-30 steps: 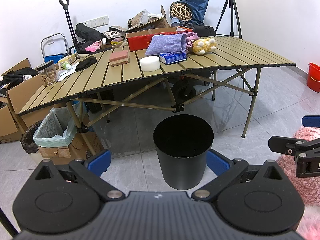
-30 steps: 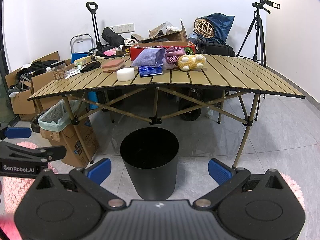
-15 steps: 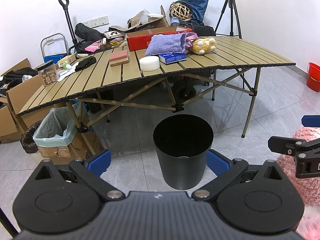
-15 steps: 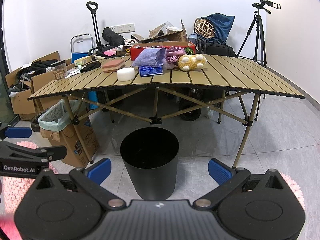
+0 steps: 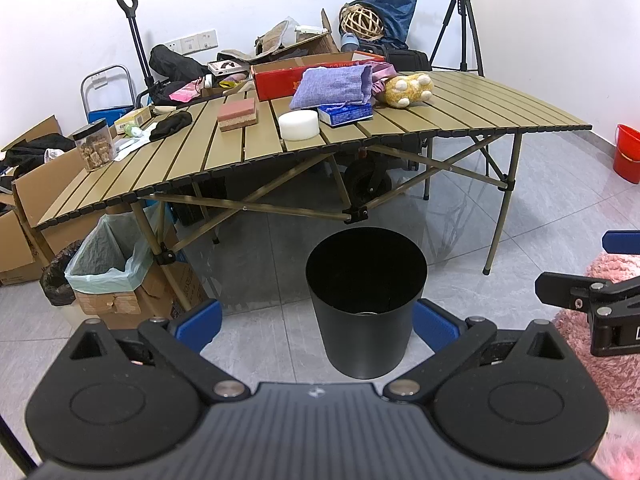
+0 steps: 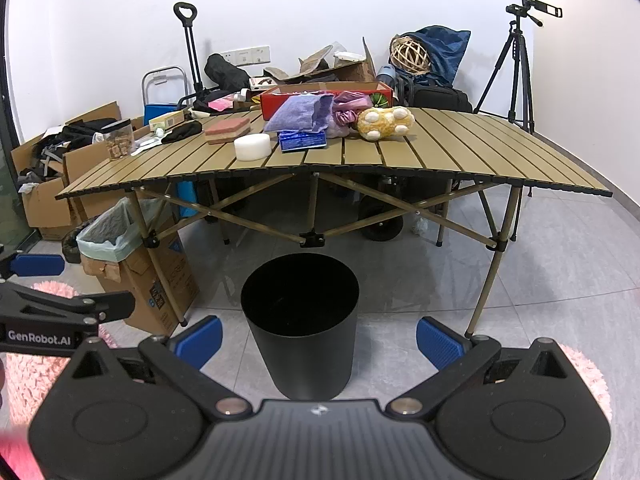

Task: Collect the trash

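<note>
- Nothing has moved since a second ago: both grippers hang where they were.
- Left gripper (image 5: 316,322) spread wide, holding nothing; right gripper (image 6: 318,338) likewise.
- Black bin (image 5: 366,300) stands on the floor just ahead, framed between each pair of blue fingers (image 6: 438,342).
- Beyond it, white disc (image 5: 299,125) near the table's (image 5: 500,108) front edge, blue packet (image 5: 346,113) beside it.

Cluttered storage or recording room: folding slatted table (image 6: 440,148), cardboard boxes (image 6: 48,196), camera tripod (image 6: 518,64), folded hand truck (image 5: 136,40), grey tiled floor (image 6: 560,256), bare white wall (image 6: 320,0).
</note>
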Tool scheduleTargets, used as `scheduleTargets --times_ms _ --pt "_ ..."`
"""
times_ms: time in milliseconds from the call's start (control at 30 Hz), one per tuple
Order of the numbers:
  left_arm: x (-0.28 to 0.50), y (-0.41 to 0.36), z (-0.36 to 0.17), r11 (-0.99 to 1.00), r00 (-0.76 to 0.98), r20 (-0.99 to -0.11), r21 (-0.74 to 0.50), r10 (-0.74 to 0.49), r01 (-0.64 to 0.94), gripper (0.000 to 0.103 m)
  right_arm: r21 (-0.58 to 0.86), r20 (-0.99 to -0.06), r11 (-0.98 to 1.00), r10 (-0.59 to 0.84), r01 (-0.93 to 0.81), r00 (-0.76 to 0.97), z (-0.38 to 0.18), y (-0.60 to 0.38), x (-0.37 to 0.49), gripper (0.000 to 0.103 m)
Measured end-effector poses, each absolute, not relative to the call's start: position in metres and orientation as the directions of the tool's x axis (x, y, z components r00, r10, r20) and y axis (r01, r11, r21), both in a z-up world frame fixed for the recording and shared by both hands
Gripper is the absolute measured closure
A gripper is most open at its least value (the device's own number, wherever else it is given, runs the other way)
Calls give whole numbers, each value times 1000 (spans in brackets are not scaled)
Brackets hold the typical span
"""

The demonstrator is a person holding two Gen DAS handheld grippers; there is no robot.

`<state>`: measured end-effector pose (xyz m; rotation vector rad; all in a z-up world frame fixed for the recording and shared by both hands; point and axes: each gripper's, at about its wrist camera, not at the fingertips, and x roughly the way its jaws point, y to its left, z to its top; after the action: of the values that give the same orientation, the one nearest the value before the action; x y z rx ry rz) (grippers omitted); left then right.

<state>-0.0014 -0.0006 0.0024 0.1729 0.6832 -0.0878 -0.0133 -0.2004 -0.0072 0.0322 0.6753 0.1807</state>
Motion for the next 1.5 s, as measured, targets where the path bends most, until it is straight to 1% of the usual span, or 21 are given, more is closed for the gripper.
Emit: scheduleTargets --times_ms 400,633,800,1100,1500 --pt "0 -1 0 982 772 -635 128 -24 136 0 86 -618 984 173 -153 767 -6 -199 -12 0" --pt "6 0 -1 984 772 -636 123 -20 126 0 87 -618 984 175 -155 766 -8 -198 8 0" --pt "26 2 0 988 772 -636 110 -16 111 0 88 -616 983 179 -158 767 -10 -196 30 0" --pt "60 9 10 992 800 -600 98 -6 81 0 88 -601 983 180 -160 778 -11 -193 52 0" --pt "112 14 28 996 835 -549 63 -17 62 0 92 -558 984 176 -151 811 -4 -191 109 0"
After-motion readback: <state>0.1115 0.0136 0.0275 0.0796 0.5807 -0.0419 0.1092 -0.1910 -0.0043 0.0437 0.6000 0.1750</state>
